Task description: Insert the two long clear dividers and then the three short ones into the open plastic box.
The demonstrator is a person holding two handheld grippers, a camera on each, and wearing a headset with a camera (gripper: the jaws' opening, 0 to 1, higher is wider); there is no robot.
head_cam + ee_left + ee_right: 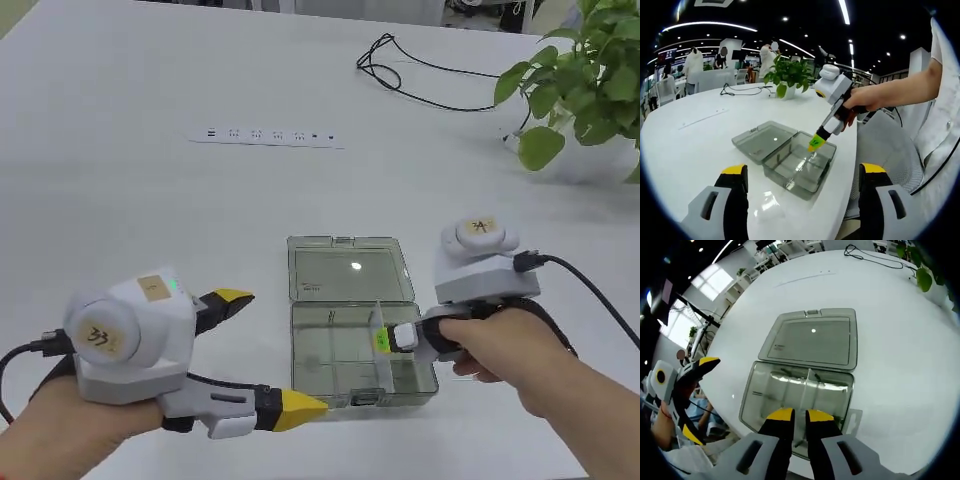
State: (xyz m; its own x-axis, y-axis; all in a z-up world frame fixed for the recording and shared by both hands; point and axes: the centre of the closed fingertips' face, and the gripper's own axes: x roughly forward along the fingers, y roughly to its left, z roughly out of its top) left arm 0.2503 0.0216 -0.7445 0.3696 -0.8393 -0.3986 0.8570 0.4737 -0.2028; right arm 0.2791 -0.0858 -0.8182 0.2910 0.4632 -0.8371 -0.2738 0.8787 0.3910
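The open clear plastic box (312,352) lies mid-table, with its lid (348,268) flat behind the base. My right gripper (382,340) reaches into the base from the right, shut on a clear divider (384,372) that stands upright across it. In the right gripper view, the gripper (799,415) pinches that divider (807,385) over the base (765,395); another clear strip (832,382) runs crosswise near the hinge. My left gripper (268,350) hovers open at the box's left, holding nothing. The left gripper view has the left gripper (802,170), the box (785,155) and the right gripper (814,145).
A white power strip (270,135) lies farther back on the table. A black cable (420,75) loops at the far right beside a potted plant (585,80). The table's near edge is close to the box (840,200). People stand in the background.
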